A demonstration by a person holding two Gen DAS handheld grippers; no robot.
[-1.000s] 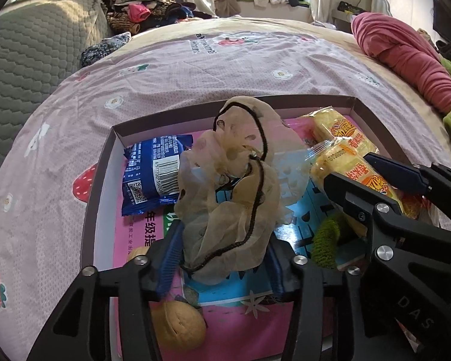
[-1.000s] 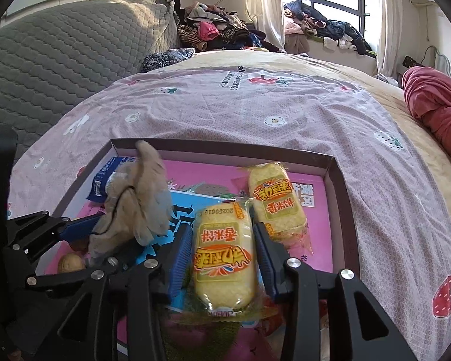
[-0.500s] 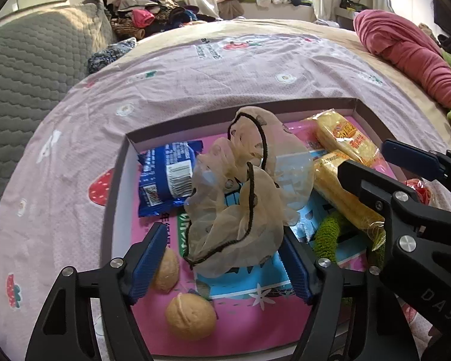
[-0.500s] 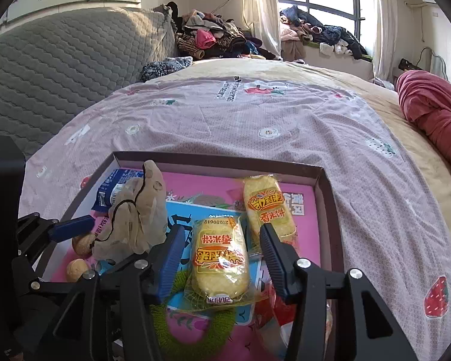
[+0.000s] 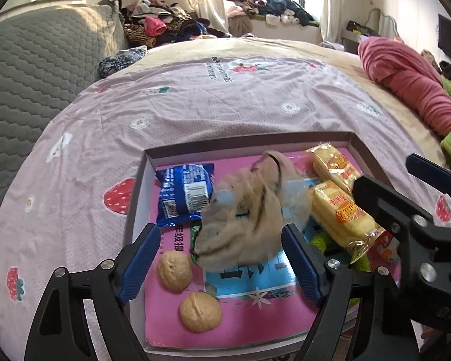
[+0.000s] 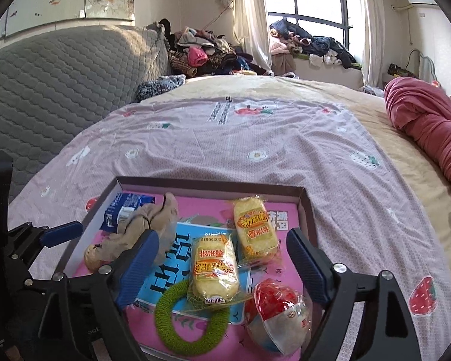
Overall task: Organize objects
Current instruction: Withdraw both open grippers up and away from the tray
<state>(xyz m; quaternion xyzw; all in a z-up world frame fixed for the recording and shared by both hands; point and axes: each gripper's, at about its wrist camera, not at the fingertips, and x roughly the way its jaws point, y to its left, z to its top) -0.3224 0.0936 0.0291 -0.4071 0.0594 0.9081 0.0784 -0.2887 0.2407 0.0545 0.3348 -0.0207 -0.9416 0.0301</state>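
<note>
Both grippers hang spread and empty over the box [image 6: 303, 207]: the left gripper [image 5: 222, 258] frames a limp beige scrunchie [image 5: 243, 219] at frame centre, the right gripper [image 6: 225, 267] a snack pack [image 6: 215, 270]. Light and floppy, the scrunchie looks best pinched mid-bunch.

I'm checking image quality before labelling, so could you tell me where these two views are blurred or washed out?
Left wrist view: the beige scrunchie is smeared by motion blur, while the walnuts stay sharp. Right wrist view: the window is blown out white, and the snack packs read crisply.
</note>
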